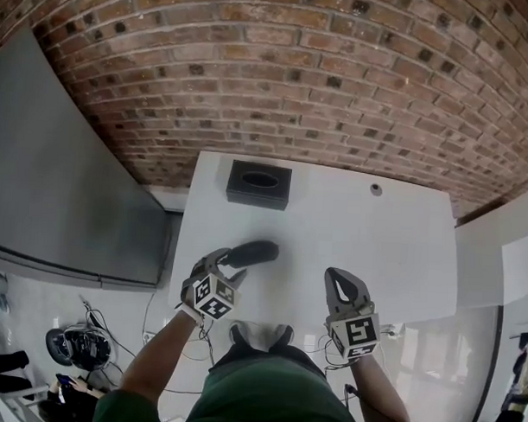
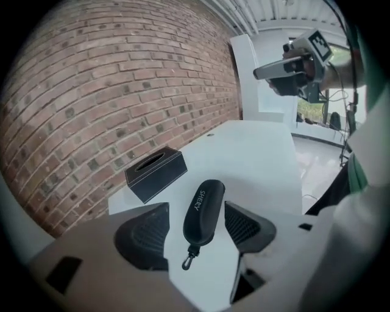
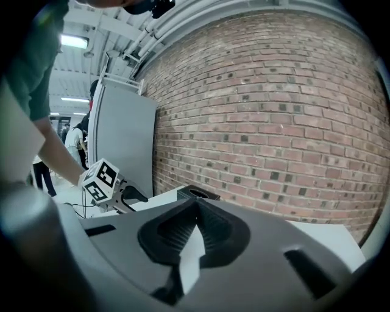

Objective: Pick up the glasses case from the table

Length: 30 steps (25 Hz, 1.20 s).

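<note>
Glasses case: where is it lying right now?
In the head view the glasses case lies on the near left part of the white table, in front of the black slotted box, between the open jaws of the left gripper.

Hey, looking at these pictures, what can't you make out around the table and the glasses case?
- Head view: the small round thing on the table is too small to identify.
- Head view: the left claw covers the near end of the glasses case.
- Right gripper view: the right claw hides most of the black box and all of the case behind its own body.
</note>
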Available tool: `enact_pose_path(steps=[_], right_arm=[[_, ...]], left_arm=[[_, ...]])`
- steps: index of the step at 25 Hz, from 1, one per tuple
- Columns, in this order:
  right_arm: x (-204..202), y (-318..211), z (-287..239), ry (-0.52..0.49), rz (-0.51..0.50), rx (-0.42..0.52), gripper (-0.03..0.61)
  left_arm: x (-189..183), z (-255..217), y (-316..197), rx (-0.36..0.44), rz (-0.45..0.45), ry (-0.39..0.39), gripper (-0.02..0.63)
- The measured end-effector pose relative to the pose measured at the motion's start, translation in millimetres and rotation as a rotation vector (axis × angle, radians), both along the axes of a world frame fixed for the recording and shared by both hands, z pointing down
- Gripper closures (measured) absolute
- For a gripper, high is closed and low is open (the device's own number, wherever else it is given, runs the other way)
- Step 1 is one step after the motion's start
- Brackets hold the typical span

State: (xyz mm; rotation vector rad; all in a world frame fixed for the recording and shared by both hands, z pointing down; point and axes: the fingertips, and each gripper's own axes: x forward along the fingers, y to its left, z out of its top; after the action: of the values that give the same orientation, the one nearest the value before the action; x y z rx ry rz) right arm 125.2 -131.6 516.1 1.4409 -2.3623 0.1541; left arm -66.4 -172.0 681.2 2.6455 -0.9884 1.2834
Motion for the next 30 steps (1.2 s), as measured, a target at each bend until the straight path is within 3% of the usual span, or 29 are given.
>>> enact_pose_path(steps=[14, 30], right_arm=[[65.0, 25.5, 12.8, -0.008, 0.132, -0.020, 0.577], [83.9, 56.0, 23.8, 0.024, 0.205, -0.068, 0.577]], left_arm=[[30.6, 72.4, -12.5, -0.095, 0.154, -0.242, 0.278], [33.6, 116.4, -30.5, -0.134, 0.179, -0.340, 0.276]])
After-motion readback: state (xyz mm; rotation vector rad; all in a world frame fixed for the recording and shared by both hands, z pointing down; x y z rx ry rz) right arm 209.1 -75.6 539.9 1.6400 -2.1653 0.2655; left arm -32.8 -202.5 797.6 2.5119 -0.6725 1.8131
